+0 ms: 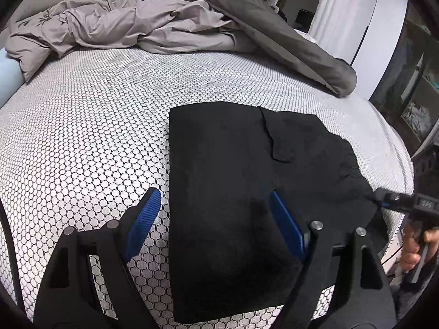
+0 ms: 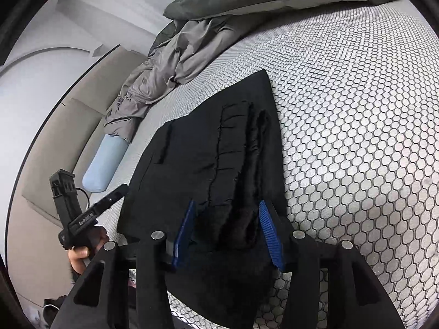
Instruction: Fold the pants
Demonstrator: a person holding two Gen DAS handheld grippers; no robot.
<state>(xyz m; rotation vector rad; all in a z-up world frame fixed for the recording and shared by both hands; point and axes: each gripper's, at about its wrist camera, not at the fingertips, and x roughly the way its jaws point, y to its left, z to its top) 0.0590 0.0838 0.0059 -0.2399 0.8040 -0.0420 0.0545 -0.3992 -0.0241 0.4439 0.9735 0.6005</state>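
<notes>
Your folded pants [image 1: 233, 192] lie on the bed [image 1: 82, 137], the bunched duvet [image 1: 123, 24] behind them, your tools either side.

The bed [image 1: 96, 126] carries a white cover printed with dark honeycomb cells. The folded black pants [image 1: 233, 192] lie flat on it at the near right. A crumpled grey duvet [image 1: 131, 27] is heaped along the far side. At the far left edge lies a pale blue roll [image 2: 105, 163], possibly a bolster.
</notes>
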